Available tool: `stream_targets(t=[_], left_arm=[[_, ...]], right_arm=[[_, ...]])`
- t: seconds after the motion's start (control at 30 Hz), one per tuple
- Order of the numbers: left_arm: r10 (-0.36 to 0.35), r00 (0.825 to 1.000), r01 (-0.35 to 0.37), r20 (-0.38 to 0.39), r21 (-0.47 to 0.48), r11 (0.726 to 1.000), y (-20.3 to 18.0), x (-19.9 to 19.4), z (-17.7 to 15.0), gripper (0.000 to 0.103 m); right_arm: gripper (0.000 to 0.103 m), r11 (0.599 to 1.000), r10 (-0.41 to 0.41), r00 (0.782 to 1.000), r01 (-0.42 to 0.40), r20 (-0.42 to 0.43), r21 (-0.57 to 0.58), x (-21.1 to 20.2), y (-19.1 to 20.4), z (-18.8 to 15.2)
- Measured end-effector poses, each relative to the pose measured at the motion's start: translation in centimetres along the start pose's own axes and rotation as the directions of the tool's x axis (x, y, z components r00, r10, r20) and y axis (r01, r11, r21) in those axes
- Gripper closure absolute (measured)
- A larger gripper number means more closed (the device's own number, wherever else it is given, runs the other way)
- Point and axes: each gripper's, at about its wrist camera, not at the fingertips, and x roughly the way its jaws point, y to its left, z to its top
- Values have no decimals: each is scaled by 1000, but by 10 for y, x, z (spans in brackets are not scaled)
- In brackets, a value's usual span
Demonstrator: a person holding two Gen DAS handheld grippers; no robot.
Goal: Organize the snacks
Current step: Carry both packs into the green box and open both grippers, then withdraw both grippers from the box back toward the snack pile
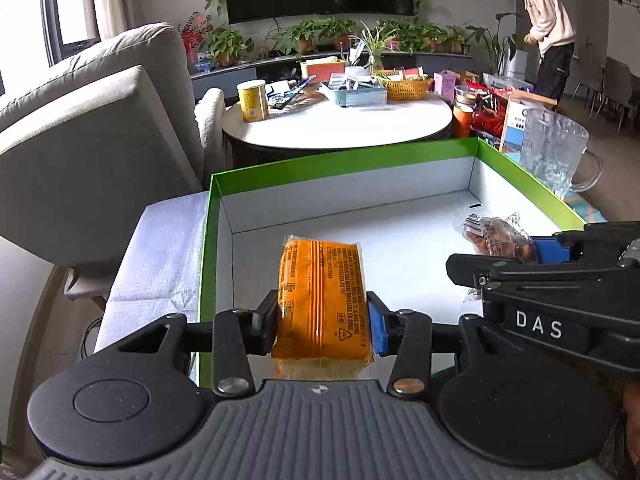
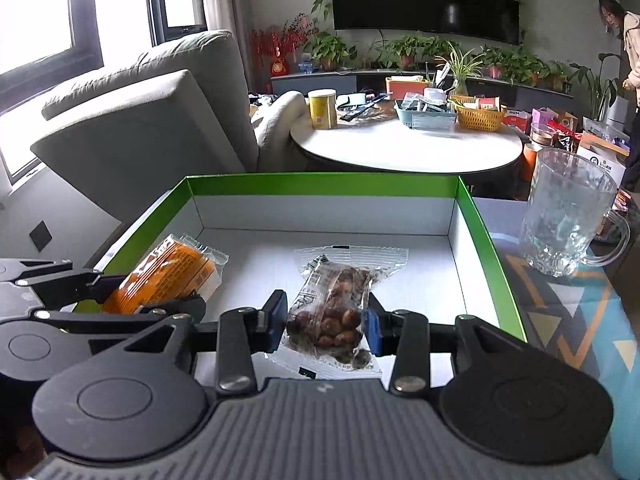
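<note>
A green-rimmed box [image 1: 336,162] with a white inside stands in front of me; it also shows in the right wrist view [image 2: 320,182]. My left gripper [image 1: 322,320] is shut on an orange snack pack [image 1: 322,288] and holds it over the box's near left part. The pack also shows in the right wrist view [image 2: 168,276]. My right gripper [image 2: 326,320] is shut on a clear bag of brown nuts [image 2: 332,304] over the box's near right part. That bag shows in the left wrist view [image 1: 496,236] beside the right gripper's black body.
A clear glass mug [image 2: 568,216] stands on the patterned cloth right of the box. A grey sofa [image 2: 140,120] is at left. Behind the box is a round white table [image 2: 404,148] with baskets and a yellow can. A person [image 1: 548,28] stands at far right.
</note>
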Motion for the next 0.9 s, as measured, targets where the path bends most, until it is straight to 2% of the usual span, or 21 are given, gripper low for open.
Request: stream_targets(t=[0.2,0.9], left_arm=[[-8,1000,8,-2,12,1000,-3,-2,-5,59],[17,999,-18,36,6,1000,-3,-30,-14,56]], right_arm=[[66,1000,-9,1000,10,-19,9,1,-2,-2],[66,999,-23,1000,23,-3,24,-20,-5,-12]])
